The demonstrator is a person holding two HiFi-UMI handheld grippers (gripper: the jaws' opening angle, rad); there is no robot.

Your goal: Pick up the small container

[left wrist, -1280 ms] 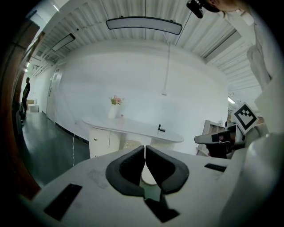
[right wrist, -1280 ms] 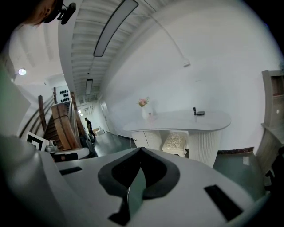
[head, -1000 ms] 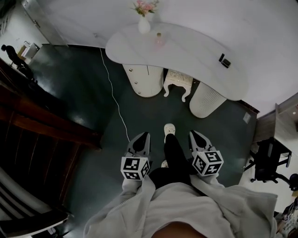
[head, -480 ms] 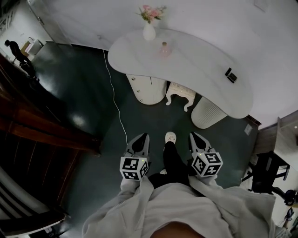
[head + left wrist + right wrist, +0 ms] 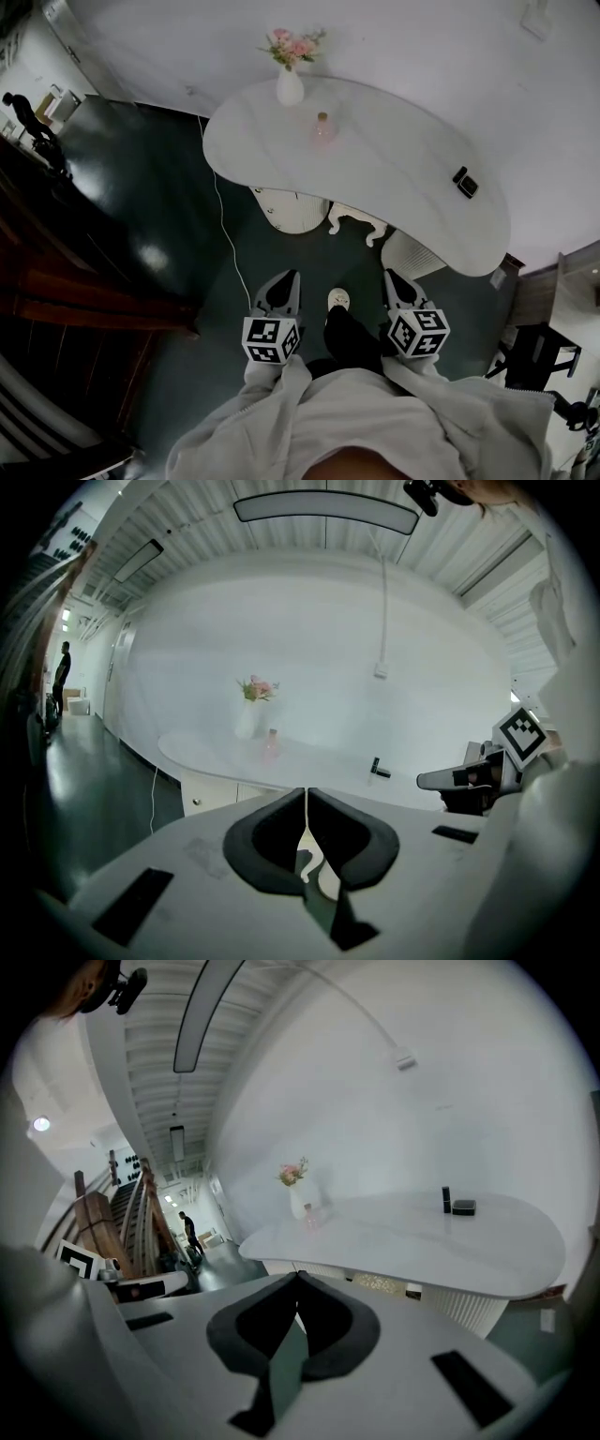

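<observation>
While left claw (image 5: pixel 289 276) and right claw (image 5: pixel 392 276) clench empty, small container (image 5: pixel 322 127) well ahead.

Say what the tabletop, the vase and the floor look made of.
Tabletop: white, smooth, maybe stone or lacquer; faint sheen, no grain.
Vase: white, probably glazed ceramic; opaque, even surface.
Floor: dark, glossy, perhaps polished coating; it mirrors light patches.

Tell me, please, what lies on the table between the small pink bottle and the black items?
Nothing: the head view shows bare white tabletop between the pink bottle and the black items; the vase stands beyond the bottle.
</observation>
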